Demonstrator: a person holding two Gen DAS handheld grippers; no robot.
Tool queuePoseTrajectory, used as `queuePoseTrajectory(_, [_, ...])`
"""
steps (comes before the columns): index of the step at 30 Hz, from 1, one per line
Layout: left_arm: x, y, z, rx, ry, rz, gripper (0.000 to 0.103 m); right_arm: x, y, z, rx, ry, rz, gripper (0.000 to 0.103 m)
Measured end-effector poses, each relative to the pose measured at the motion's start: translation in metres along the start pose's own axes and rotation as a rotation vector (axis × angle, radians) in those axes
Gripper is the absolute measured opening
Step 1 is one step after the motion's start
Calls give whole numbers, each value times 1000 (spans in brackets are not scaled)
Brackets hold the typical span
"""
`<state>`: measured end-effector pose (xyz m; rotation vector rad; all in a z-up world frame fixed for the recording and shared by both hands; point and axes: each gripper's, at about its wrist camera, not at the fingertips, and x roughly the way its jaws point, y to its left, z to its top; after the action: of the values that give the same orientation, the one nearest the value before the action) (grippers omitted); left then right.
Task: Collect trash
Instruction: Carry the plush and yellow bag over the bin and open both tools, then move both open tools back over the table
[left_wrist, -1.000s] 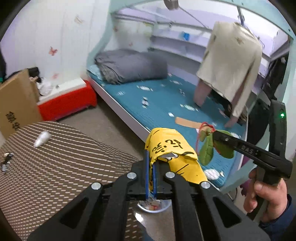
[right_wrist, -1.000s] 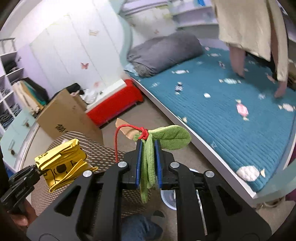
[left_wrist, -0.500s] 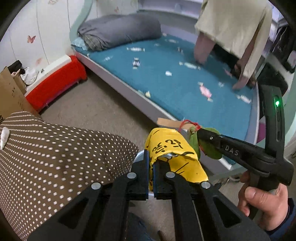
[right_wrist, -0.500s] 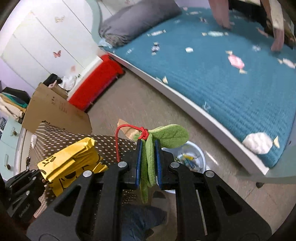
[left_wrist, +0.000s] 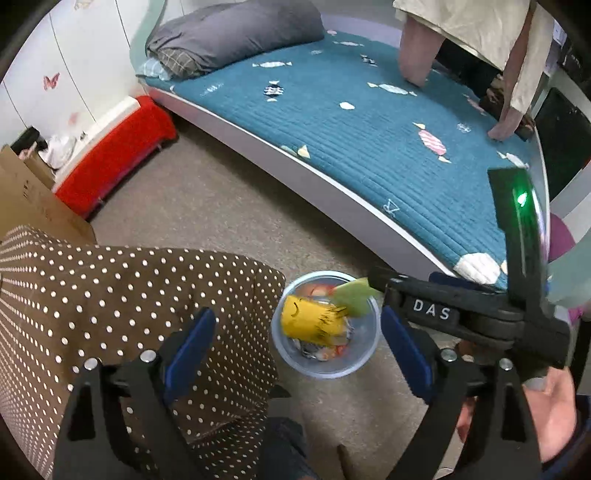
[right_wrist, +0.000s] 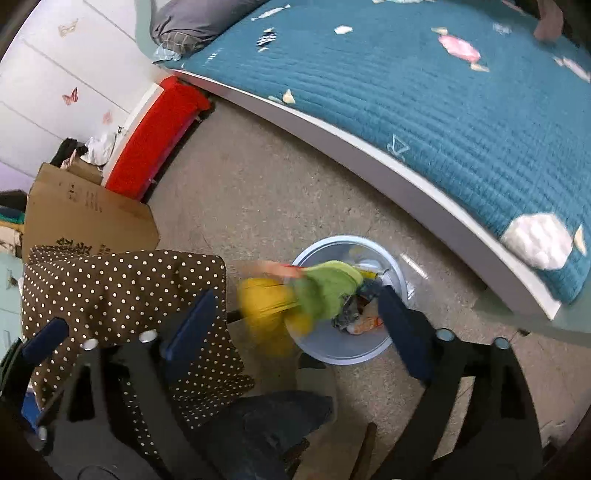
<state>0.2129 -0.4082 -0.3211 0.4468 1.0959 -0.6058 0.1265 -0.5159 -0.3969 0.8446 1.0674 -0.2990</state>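
A pale blue round trash bin (left_wrist: 365, 354) stands on the floor below both grippers; it also shows in the right wrist view (right_wrist: 391, 258). The yellow wrapper (left_wrist: 308, 319) and the green leaf-shaped scrap (left_wrist: 354, 297) are loose in mid-air over the bin, blurred in the right wrist view as the yellow wrapper (right_wrist: 266, 306) and the green scrap (right_wrist: 328, 288). My left gripper (left_wrist: 295, 347) is open and empty above the bin. My right gripper (right_wrist: 295, 321) is open and empty too; its body (left_wrist: 461, 314) shows at the right in the left wrist view.
A brown polka-dot table cover (left_wrist: 110, 314) lies left of the bin. A bed with a teal quilt (left_wrist: 369, 129) runs behind. A red box (left_wrist: 114, 166) and a cardboard box (right_wrist: 81, 210) stand at the left wall. Bare floor (left_wrist: 221, 214) lies between.
Both grippers have tilted down over the bin and opened. The yellow wrapper and the green scrap have left the jaws and are dropping toward the bin.
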Motion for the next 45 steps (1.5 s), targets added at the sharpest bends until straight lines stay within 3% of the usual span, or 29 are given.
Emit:
queuePoseTrajectory(8, [-28,13,-4,-51,-66,-7,91,-25,-5,-7,10,-45,-56,97])
queuePoseTrajectory(17, [-87,21,-19,-56,-194,22,93,-76,26,-11,-58,-152,-85,97])
queuePoseTrajectory(27, [-154,60,-41,-127,-324,39,94,-144,103,-20,-195,-287,-24,97])
queuePoseTrajectory(31, [-179,84,-57,-149,-379,96,95,-164,141,-29,-267,-323,8,97])
queuePoseTrajectory(45, [-237,197,-116,-324,-490,225,95,-171,274,-70,-530,-332,104,97])
